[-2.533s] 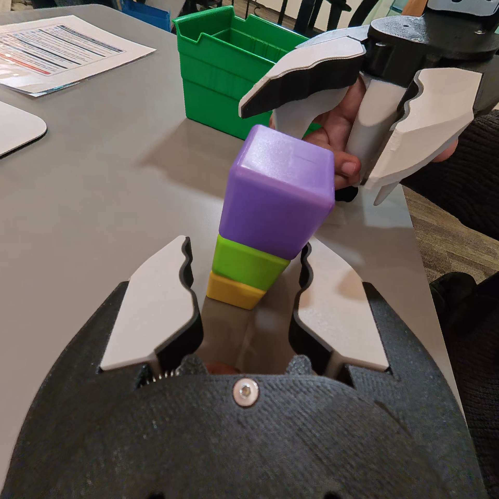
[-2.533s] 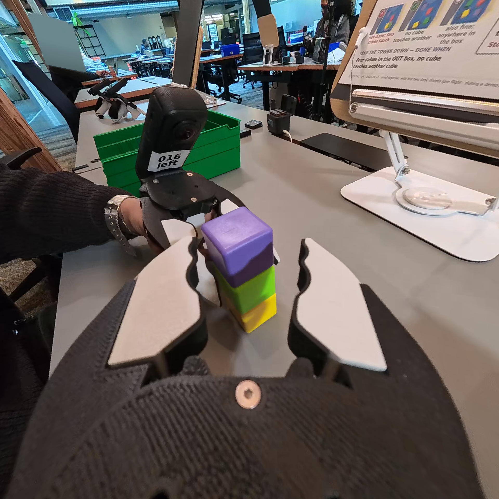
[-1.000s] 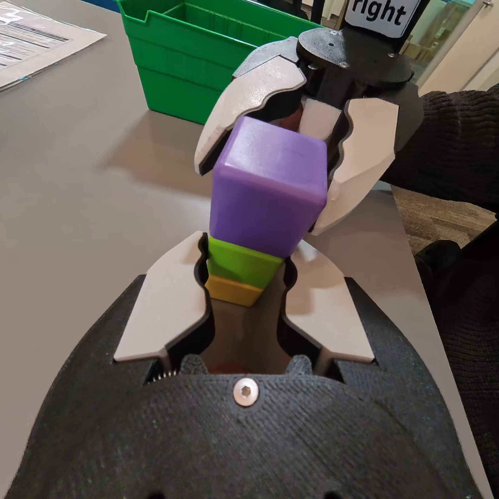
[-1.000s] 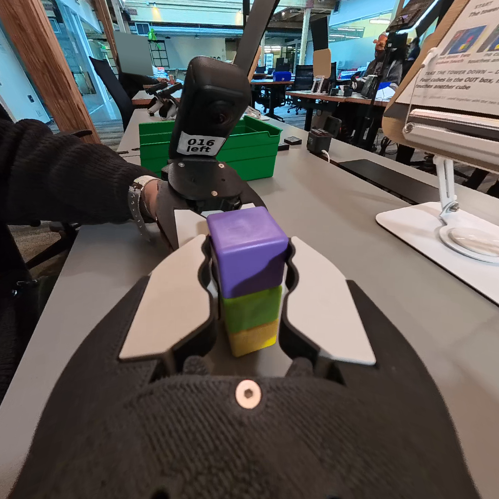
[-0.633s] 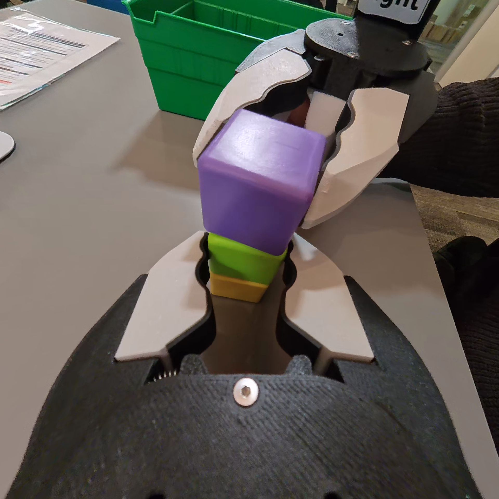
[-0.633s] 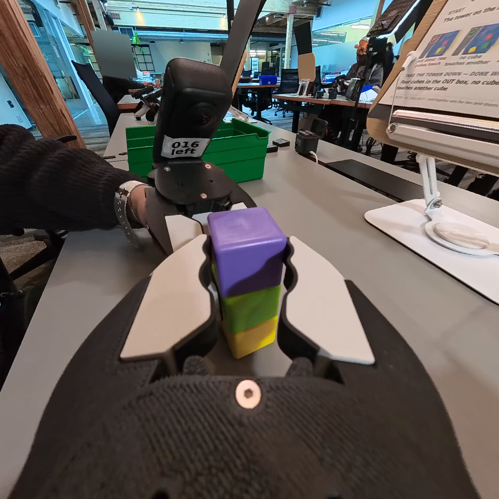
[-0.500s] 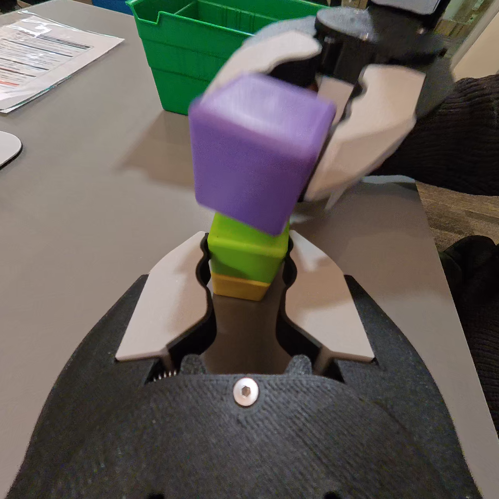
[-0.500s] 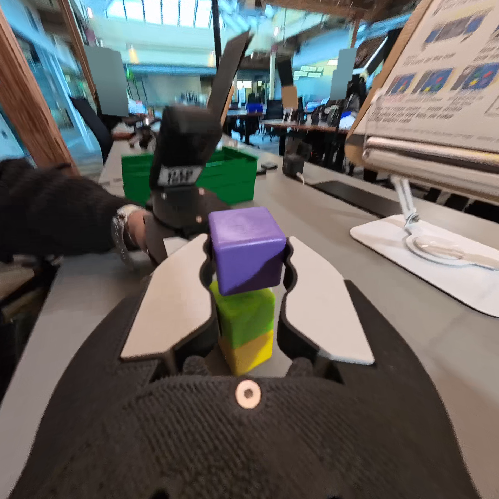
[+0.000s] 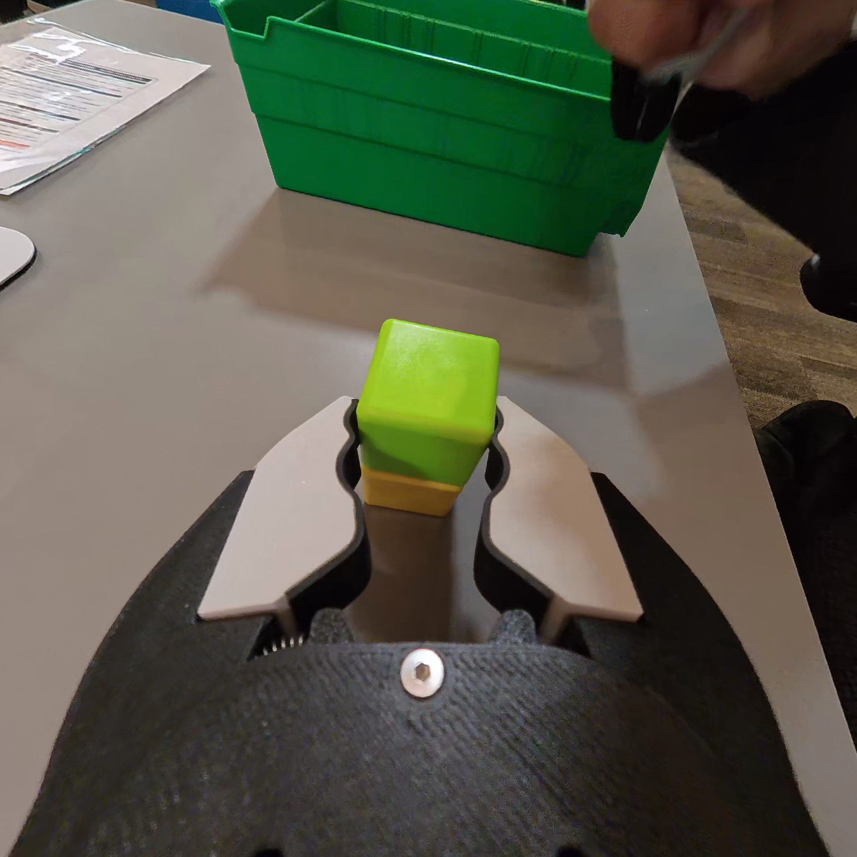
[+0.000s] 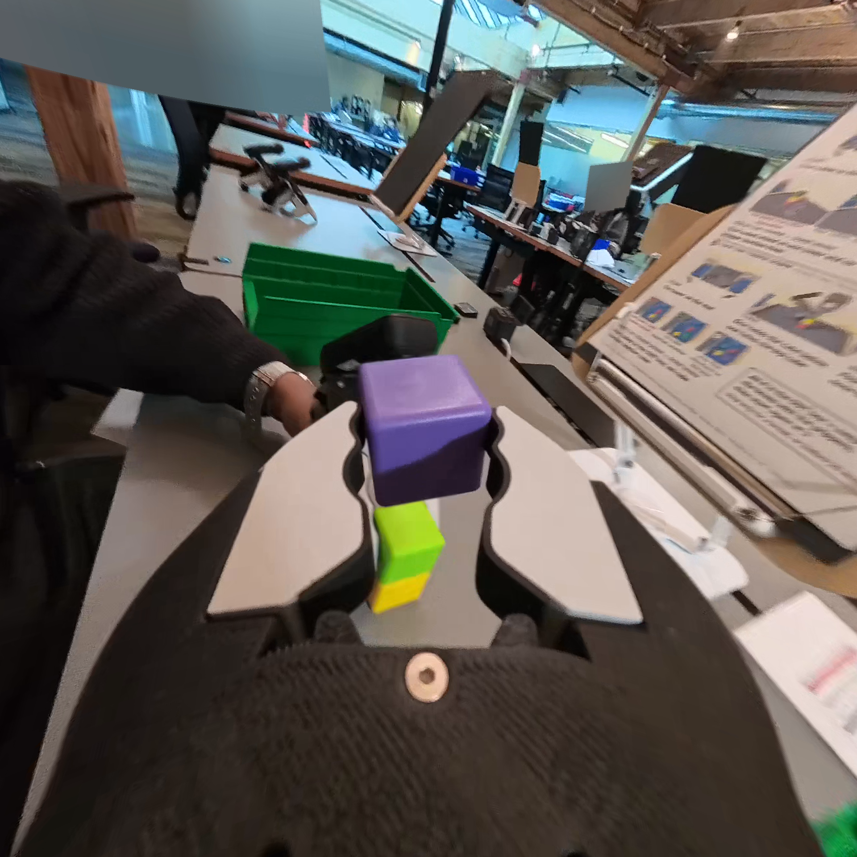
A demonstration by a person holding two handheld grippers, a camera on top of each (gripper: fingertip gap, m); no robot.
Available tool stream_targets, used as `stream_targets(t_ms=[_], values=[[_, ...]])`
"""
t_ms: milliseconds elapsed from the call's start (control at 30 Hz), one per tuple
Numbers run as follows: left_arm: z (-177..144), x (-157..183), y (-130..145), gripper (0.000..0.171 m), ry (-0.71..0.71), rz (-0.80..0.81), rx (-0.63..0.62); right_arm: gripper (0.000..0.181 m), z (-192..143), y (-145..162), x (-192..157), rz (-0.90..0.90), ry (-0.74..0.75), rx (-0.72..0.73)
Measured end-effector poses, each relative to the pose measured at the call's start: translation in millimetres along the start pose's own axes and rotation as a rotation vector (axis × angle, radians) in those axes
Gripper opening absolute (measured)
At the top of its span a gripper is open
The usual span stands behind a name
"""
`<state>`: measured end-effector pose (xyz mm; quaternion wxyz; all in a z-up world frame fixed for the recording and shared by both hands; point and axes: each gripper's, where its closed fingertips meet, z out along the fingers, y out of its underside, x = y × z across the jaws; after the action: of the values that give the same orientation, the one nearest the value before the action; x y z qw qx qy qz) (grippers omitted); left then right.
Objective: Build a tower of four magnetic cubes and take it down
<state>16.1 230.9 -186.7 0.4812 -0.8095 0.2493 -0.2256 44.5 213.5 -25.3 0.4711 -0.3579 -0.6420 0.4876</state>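
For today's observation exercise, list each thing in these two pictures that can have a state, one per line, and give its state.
Left tongs: shut on the green cube.
Right tongs: shut on the purple cube.
Purple cube: lifted clear of the stack.
Green cube: upright, stacked on the yellow cube.
Yellow cube: resting on the table.
Green bin: open-topped, upright; nothing visible in the part shown.

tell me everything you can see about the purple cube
The purple cube is a smooth, glossy, plastic-looking block with rounded edges and corners, its top lit and its lower front in shadow. The right gripper clamps it on two opposite sides and holds it in the air, tilted slightly, clear above the green cube.
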Motion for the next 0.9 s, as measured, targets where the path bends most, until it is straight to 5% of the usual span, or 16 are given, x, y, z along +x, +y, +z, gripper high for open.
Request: stream_targets(t_ms=[233, 567, 900], values=[[0, 0, 0, 0.052, 0.0, -0.005, -0.001, 0.051, -86, 17, 73, -0.046, 0.264, -0.234], [1, 0, 1, 0.052, 0.002, -0.007, -0.006, 0.051, -185, 151, 155, 0.127, 0.582, -0.724], [1, 0, 2, 0.052, 0.002, -0.019, -0.01, 0.052, -254, 253, 151, 0.432, 0.646, -1.383]])
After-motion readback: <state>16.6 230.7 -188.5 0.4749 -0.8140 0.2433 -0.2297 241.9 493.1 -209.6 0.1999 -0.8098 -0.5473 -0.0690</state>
